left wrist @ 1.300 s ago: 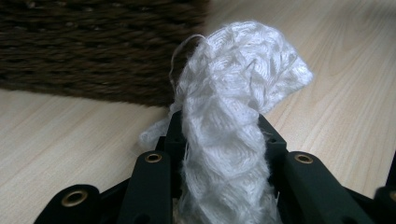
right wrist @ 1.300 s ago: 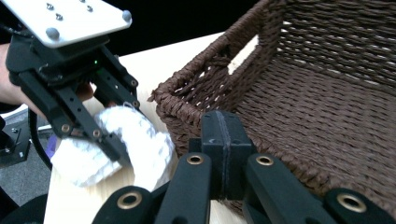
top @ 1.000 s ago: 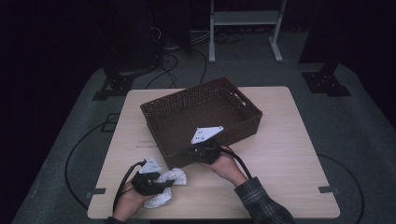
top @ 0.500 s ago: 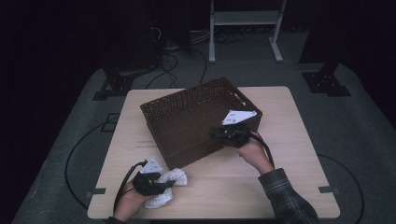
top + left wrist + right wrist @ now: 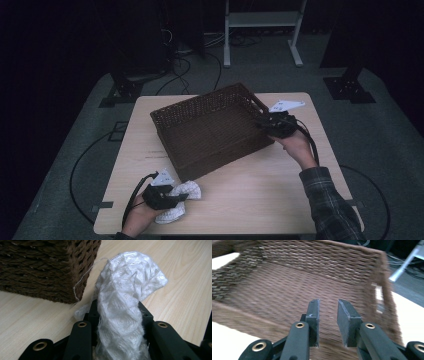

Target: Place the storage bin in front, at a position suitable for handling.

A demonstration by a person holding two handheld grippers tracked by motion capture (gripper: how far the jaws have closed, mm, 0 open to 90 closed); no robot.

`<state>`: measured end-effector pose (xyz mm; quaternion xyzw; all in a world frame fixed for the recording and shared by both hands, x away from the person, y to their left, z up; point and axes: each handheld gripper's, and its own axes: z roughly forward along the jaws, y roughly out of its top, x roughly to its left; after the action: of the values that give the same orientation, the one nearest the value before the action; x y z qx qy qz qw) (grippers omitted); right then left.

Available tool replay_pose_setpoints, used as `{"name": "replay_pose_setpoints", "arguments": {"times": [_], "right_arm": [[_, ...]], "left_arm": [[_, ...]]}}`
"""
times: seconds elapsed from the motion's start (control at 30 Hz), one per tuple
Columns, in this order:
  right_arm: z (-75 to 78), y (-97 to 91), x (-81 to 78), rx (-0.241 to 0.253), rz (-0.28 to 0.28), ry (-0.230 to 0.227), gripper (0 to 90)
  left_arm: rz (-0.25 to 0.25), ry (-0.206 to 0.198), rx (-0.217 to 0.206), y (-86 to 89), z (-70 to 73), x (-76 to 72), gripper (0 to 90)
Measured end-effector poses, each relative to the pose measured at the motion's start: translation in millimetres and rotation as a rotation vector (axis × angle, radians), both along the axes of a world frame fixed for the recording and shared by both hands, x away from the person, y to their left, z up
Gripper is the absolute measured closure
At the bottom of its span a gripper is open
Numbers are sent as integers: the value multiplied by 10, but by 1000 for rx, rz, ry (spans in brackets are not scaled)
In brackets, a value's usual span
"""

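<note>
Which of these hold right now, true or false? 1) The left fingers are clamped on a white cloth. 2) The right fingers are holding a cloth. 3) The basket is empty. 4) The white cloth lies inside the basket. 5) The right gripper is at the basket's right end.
1) True: the left gripper has its fingers pressed on the white cloth.
2) False: the right gripper has a bare gap between its fingers, which have just been opening.
3) True: the basket shows bare weave inside.
4) False: the cloth lies on the table in front of the basket.
5) True: it is at the right end wall, by the handle slot.
</note>
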<state>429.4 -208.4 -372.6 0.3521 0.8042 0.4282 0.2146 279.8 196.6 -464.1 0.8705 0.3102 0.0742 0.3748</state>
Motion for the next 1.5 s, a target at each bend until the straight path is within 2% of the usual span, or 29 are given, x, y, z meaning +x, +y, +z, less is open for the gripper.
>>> {"name": "replay_pose_setpoints", "arguments": {"times": [0.03, 0.07, 0.17, 0.2, 0.47, 0.57, 0.6, 0.77, 0.9, 1.13, 1.27, 1.3, 1.5], "right_arm": [[0, 0, 0, 0, 0, 0, 708], [-8, -100, 73, -12, -39, -1, 707], [-25, -187, 140, -8, -68, 12, 705], [-44, -276, 216, -18, -101, 20, 705], [-125, -435, 427, -42, -167, 59, 706], [-163, -461, 459, -32, -165, 83, 719], [-195, -469, 475, -21, -147, 110, 770], [-224, -464, 456, -14, -149, 124, 798], [-222, -464, 379, -15, -144, 122, 799], [-212, -462, 86, -20, -149, 120, 779], [-211, -472, -21, -20, -145, 116, 770], [-203, -477, -113, -22, -145, 121, 764], [-195, -471, -376, -24, -143, 120, 748]], "left_arm": [[0, 0, 0, 0, 0, 0, 653], [0, -1, -2, -3, 1, -1, 653], [-2, -1, -2, -1, 3, 0, 653], [-2, 1, -3, 1, 3, 1, 654], [-9, 1, -1, -10, -2, 0, 653], [-9, 1, -1, -10, -2, -1, 653], [-9, 2, -2, -8, -3, 0, 653], [-8, 2, -3, -3, -2, -2, 654], [-6, 2, -4, 2, -1, -2, 654], [-6, 4, 0, -10, -3, -1, 653], [-6, 3, 0, -11, -1, -2, 654], [-6, 4, 2, -11, 0, -2, 654], [-8, 2, 3, -18, 2, -2, 654]]}}
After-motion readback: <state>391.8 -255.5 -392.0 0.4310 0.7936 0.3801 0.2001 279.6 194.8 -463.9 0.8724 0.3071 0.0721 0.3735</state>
